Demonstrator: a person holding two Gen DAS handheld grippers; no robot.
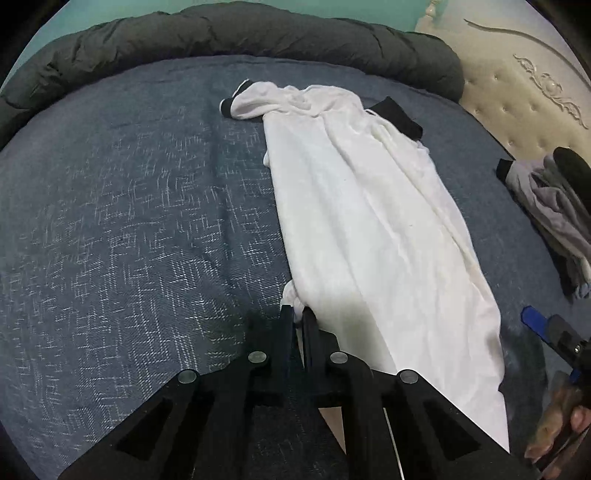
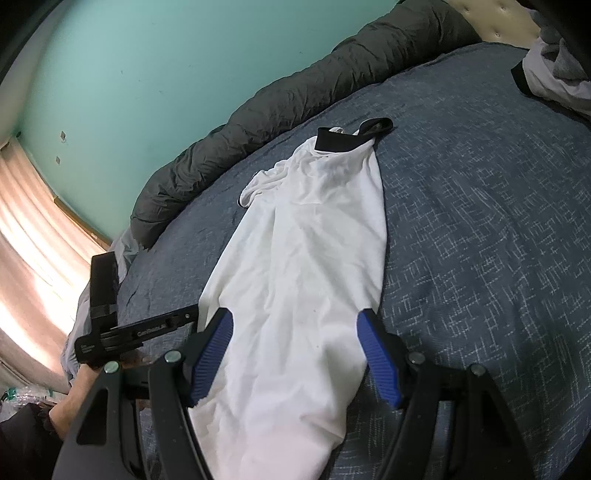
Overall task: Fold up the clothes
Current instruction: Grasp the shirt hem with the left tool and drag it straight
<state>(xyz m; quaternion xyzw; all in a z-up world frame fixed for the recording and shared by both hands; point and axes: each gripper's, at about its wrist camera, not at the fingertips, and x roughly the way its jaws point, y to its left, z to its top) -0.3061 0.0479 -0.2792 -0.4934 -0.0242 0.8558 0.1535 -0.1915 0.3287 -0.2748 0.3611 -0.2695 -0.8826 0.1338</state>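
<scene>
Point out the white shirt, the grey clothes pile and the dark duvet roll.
white shirt (image 2: 306,258), right wrist view, mid body panel
grey clothes pile (image 1: 550,199), left wrist view, light grey fabric
dark duvet roll (image 1: 229,33), left wrist view, top of roll

White garment on the bed
A white garment (image 1: 369,221) with black cuffs is lying lengthwise, rumpled, on the blue bedspread.
</scene>
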